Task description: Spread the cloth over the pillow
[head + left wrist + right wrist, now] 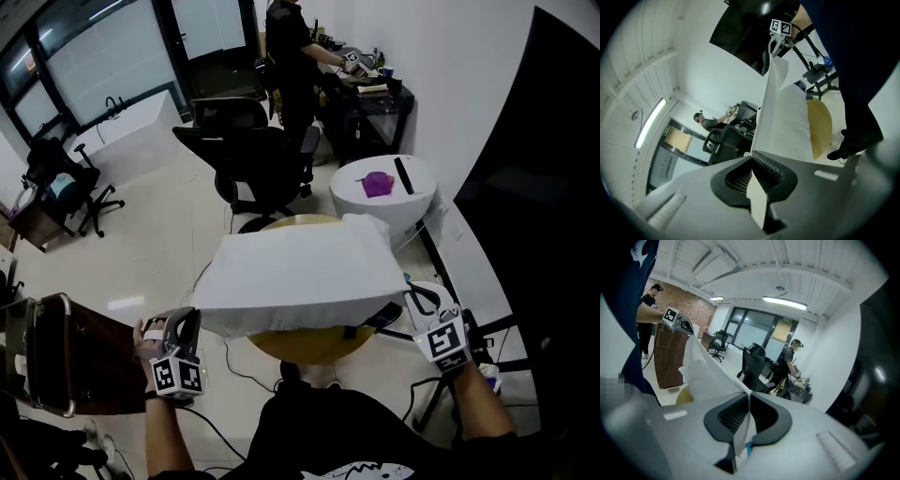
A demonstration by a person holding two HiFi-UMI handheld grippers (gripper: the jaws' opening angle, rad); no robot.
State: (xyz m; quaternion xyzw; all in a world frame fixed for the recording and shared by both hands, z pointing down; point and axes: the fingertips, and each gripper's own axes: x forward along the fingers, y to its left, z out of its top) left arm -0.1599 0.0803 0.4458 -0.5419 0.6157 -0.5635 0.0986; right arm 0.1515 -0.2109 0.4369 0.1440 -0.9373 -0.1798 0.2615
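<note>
- The cloth (300, 272) is a white sheet held taut in the air between the two grippers. It hangs over the round yellow table (309, 349), near the person.
- The pillow (794, 122) lies on that table under the cloth. The head view hides most of it, while both gripper views show it bulging beneath the sheet.
- The left gripper (186, 323) is closed on the near left corner of the cloth, with the fabric pinched flat between its jaws.
- The right gripper (422, 302) is clamped on the near right corner, and a fold of cloth sticks out behind its pads.
- The cloth looks light, limp and thin. It will probably sag and fold wherever it is not pulled tight, so the corners are the sensible places to hold it.
- An office chair (253, 159) stands beyond the table, well apart from it.
</note>
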